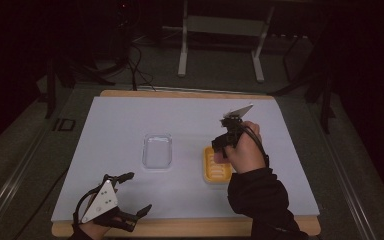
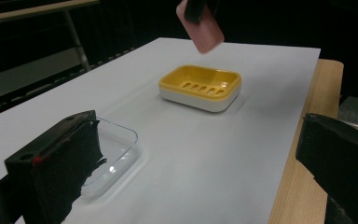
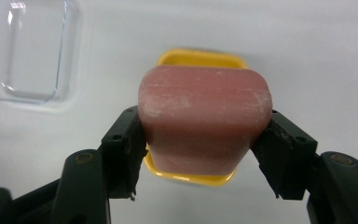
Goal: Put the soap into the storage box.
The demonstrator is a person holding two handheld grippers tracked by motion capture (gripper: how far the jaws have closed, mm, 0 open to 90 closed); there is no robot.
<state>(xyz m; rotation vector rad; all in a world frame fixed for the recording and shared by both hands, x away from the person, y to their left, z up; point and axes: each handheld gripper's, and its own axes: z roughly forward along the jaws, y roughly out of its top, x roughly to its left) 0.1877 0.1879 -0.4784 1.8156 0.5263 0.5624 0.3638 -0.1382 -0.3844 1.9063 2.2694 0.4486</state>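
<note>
Dim room, dark bkgd; close-ups soft, slight glare.

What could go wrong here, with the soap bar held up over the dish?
1. The pink rounded soap bar is pinched only at its sides by the right tongs; being smooth, it might slip.
2. It hangs tilted above the yellow slotted soap dish, so a release could land it on the rim or beside the dish.

pink soap bar (image 3: 204,122), yellow slotted dish (image 2: 200,87), clear tray (image 1: 157,150)

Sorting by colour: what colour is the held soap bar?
Pink soap bar, clearest in the right gripper view.
</note>
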